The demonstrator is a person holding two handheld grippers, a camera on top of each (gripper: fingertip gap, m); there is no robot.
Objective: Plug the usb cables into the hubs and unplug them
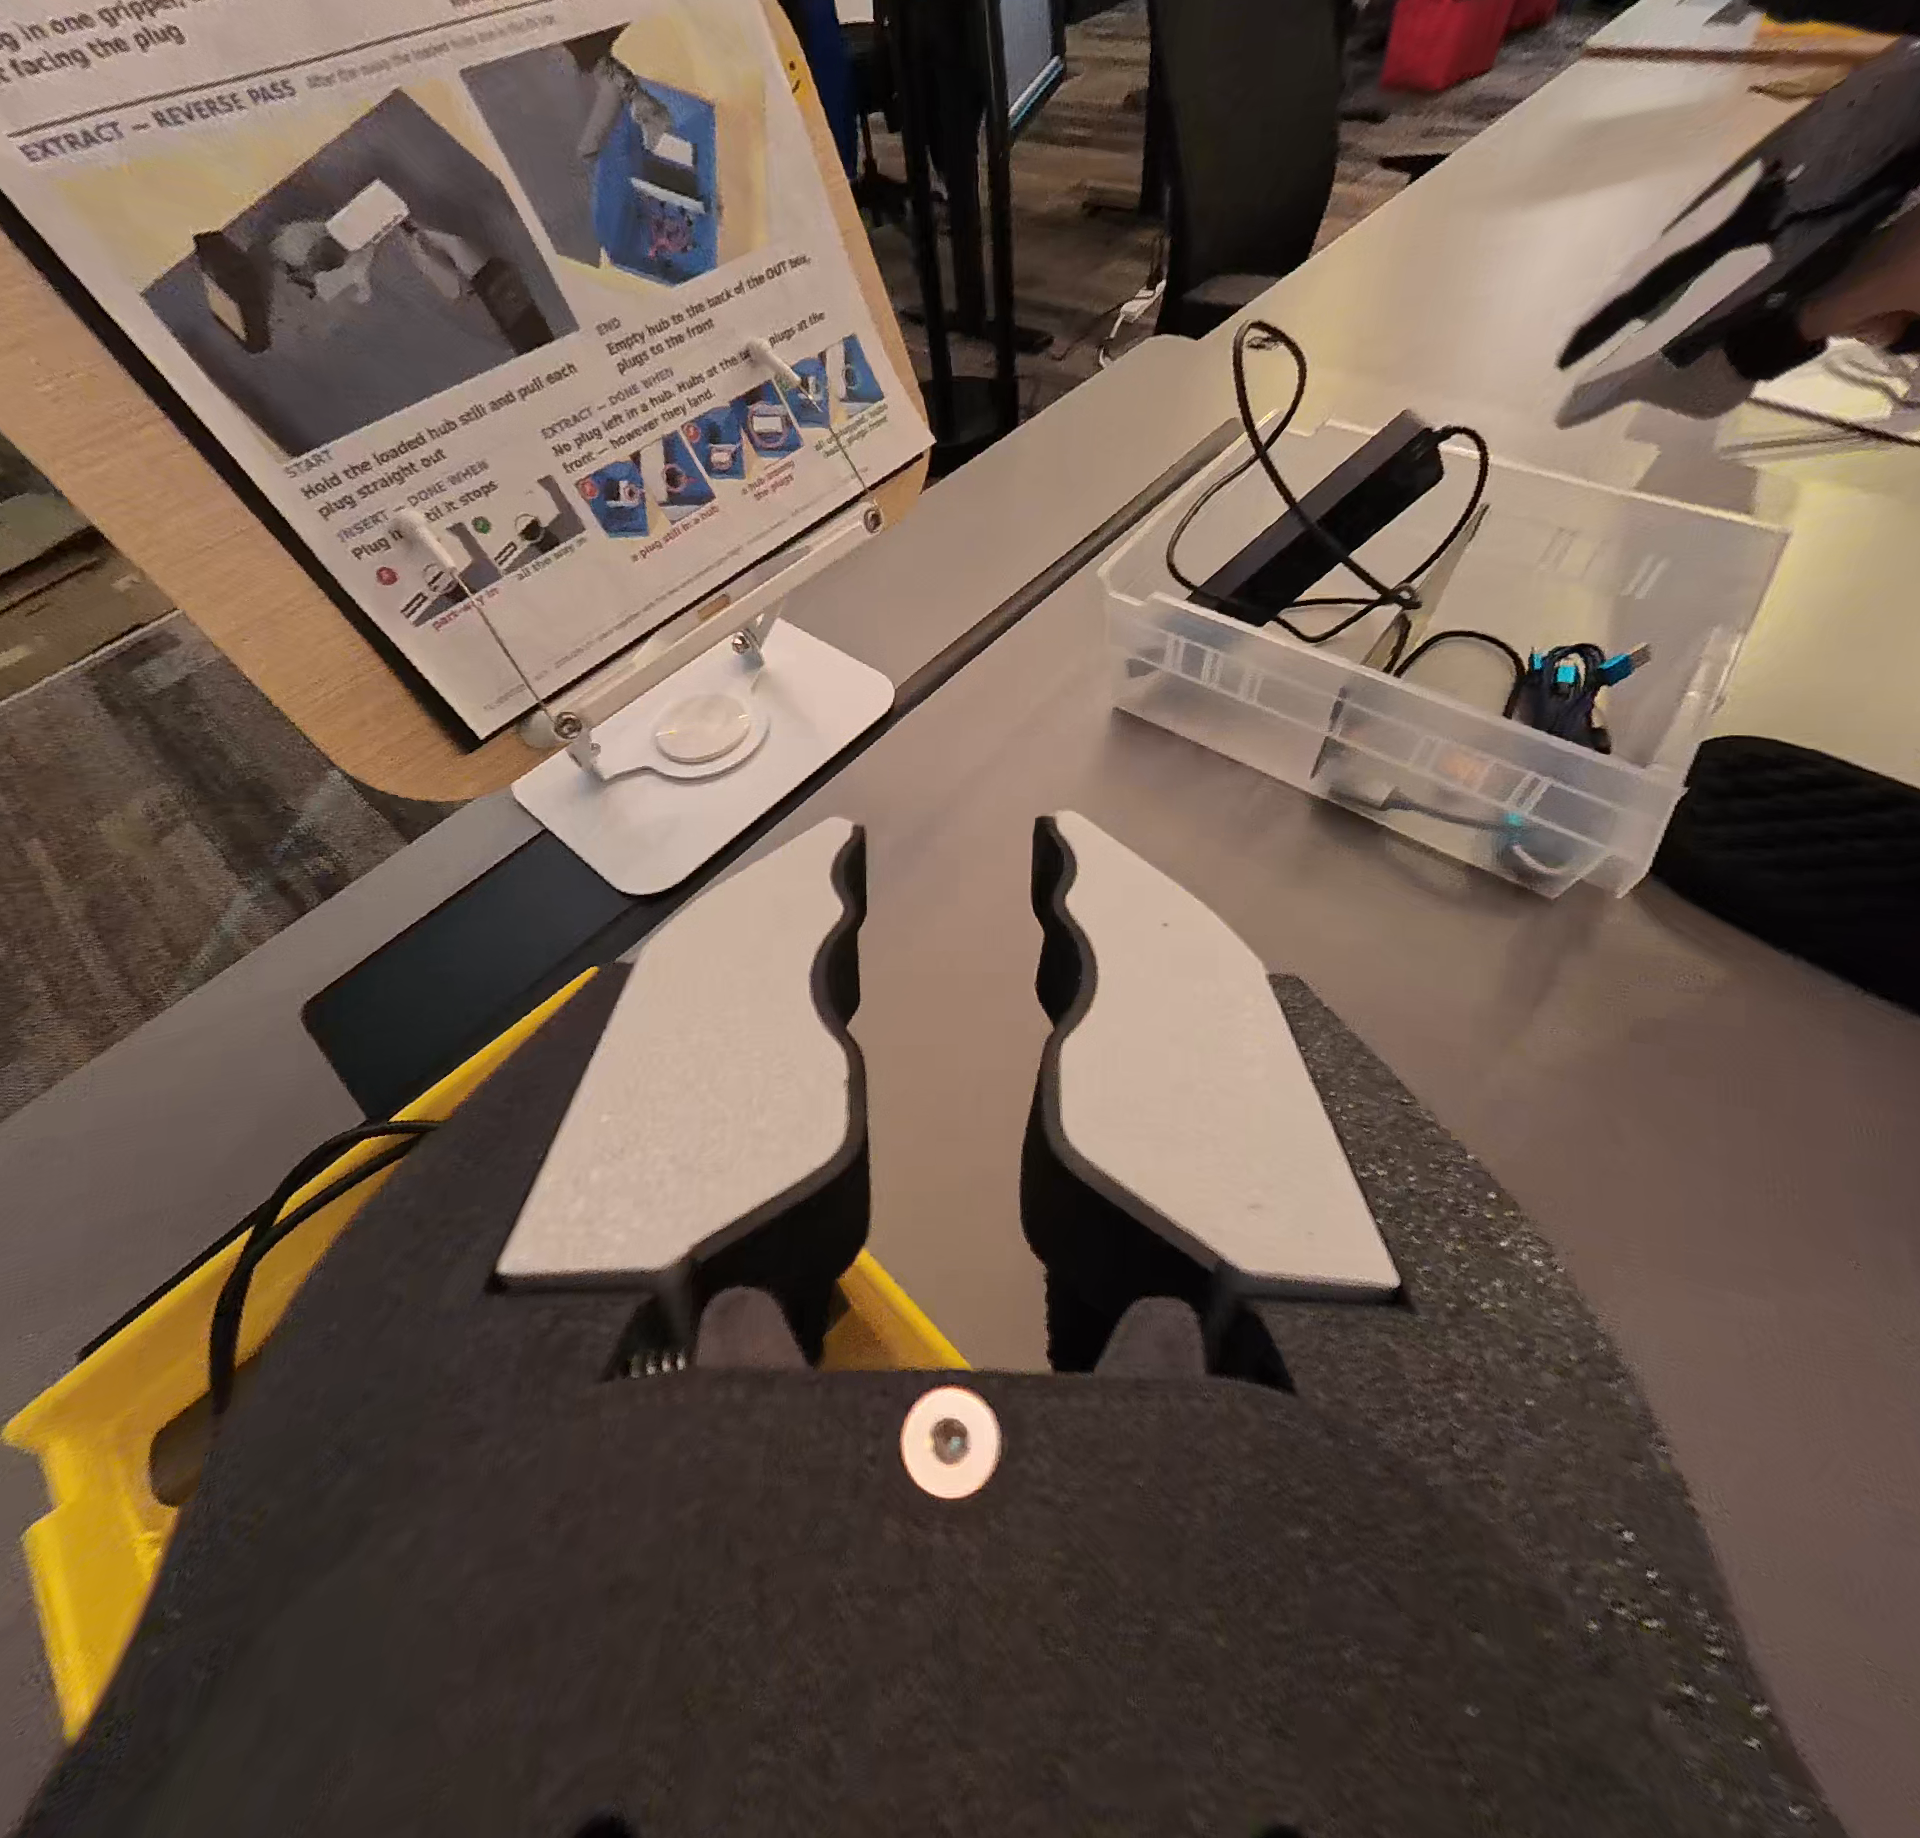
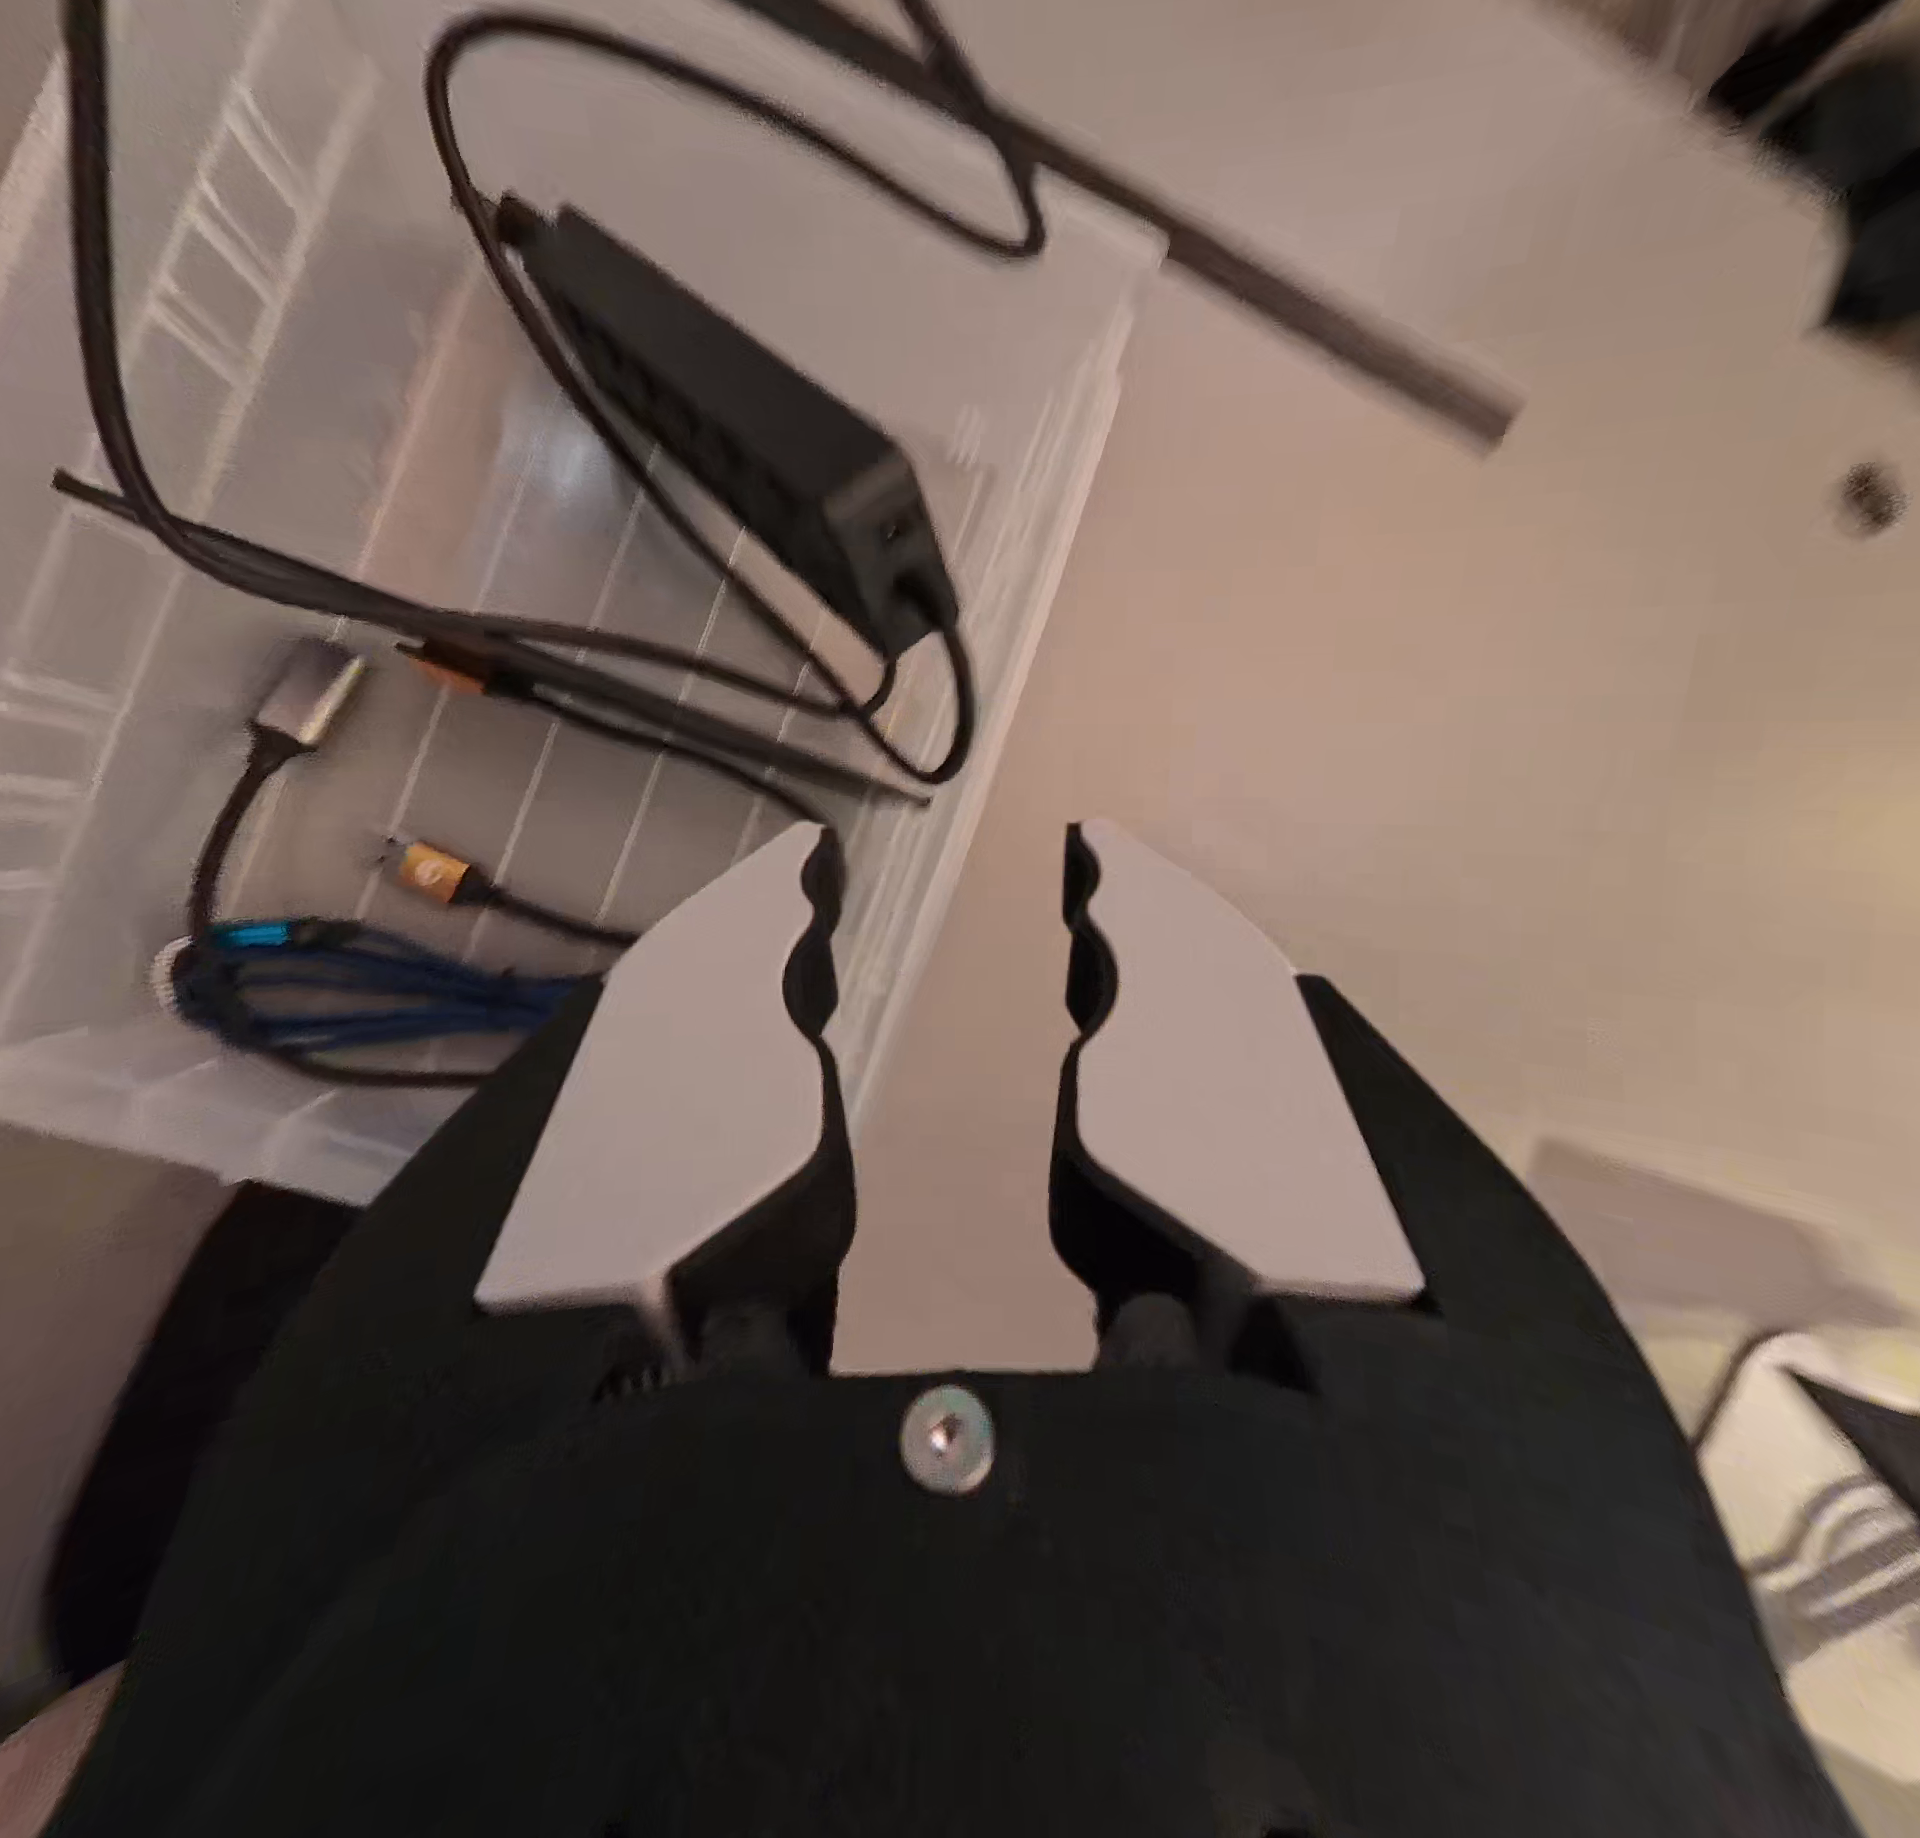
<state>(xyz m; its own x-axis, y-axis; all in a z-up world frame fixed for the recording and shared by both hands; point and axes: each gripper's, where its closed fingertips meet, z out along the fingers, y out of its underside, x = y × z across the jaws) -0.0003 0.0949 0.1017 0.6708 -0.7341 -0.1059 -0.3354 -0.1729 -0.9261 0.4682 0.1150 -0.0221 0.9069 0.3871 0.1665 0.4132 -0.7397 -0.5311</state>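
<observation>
A black USB hub [image 1: 1340,515] leans inside a clear plastic box [image 1: 1226,697] on the grey table, its black cable looping above the rim. It also shows in the right wrist view [image 2: 727,417]. Beside it lie a coiled blue cable [image 2: 343,999], an orange plug [image 2: 431,869] and a grey plug [image 2: 312,692]. My left gripper [image 1: 945,832] is open and empty, low over the table, left of the box. My right gripper [image 2: 945,838] is open and empty, hovering above the box's right edge; it shows in the left wrist view [image 1: 1662,334] up above the box.
A yellow bin [image 1: 94,1456] with a black cable sits under my left gripper at the table's near left. An instruction sheet on a wooden stand [image 1: 436,334] with a white base [image 1: 727,749] stands at the table's left edge. A dark rounded object [image 1: 1797,853] lies right of the box. My right fingertips sit around 50 centimeters from my left ones. My right tips are roughly 20 centimeters from the orange plug [image 2: 431,869].
</observation>
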